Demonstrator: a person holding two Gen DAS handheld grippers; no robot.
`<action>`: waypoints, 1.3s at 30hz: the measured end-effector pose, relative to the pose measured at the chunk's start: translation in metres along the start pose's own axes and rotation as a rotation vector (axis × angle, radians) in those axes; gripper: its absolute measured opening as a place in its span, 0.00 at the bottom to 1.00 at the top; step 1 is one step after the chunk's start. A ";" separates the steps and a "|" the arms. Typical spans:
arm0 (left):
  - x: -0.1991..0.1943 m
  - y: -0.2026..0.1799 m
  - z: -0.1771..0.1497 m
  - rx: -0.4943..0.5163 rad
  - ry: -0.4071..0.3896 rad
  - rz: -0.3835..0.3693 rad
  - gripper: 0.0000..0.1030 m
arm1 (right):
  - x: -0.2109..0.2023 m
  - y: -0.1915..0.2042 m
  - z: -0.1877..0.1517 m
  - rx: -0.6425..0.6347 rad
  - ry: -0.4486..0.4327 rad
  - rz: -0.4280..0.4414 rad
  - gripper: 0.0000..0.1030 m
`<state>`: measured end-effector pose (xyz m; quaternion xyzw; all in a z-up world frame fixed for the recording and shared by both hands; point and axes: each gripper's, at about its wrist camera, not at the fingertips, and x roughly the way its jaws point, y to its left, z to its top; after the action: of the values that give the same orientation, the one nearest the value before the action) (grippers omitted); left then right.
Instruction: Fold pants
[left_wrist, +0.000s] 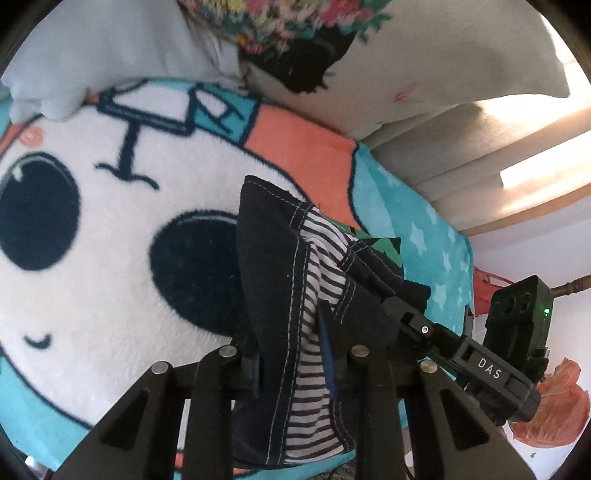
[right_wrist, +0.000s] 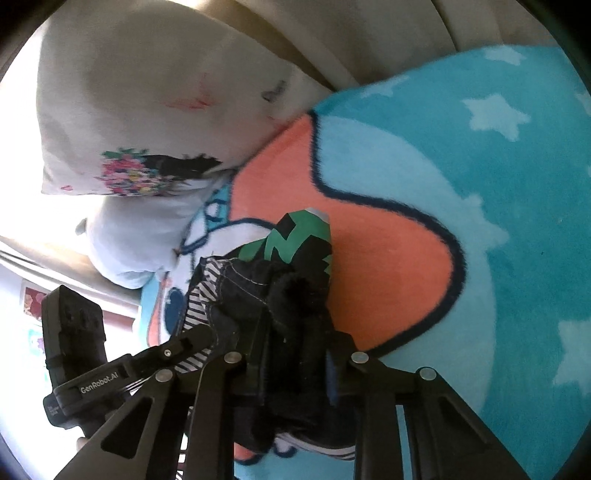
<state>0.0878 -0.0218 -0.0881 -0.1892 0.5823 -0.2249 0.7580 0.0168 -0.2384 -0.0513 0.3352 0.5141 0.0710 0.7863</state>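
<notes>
The pants (left_wrist: 273, 295) are dark navy with white stitching, a black-and-white striped lining and a green patterned patch. My left gripper (left_wrist: 291, 354) is shut on their edge and holds them bunched above a cartoon blanket (left_wrist: 110, 258). My right gripper (right_wrist: 291, 354) is shut on another bunched part of the same pants (right_wrist: 288, 295), right beside the left one. The right gripper also shows in the left wrist view (left_wrist: 417, 325), and the left gripper shows in the right wrist view (right_wrist: 177, 347). Most of the pants hang out of sight below the fingers.
The blanket (right_wrist: 480, 221) is teal with white stars, an orange patch and a big white cartoon face. White pillows (left_wrist: 110, 48) and a cream pillow with a floral print (right_wrist: 129, 110) lie at the far side. A beige headboard (left_wrist: 461, 166) stands behind them.
</notes>
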 end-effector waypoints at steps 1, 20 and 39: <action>-0.005 0.000 -0.001 0.004 -0.010 0.006 0.23 | -0.002 0.005 -0.001 -0.004 -0.005 0.005 0.24; -0.094 0.025 -0.010 0.116 -0.186 0.186 0.23 | 0.009 0.099 -0.020 -0.109 -0.040 0.028 0.24; -0.093 0.046 0.002 0.102 -0.177 0.165 0.23 | 0.028 0.126 -0.014 -0.143 -0.037 -0.048 0.24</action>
<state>0.0745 0.0686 -0.0386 -0.1208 0.5144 -0.1735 0.8311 0.0467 -0.1226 -0.0002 0.2671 0.5013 0.0823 0.8189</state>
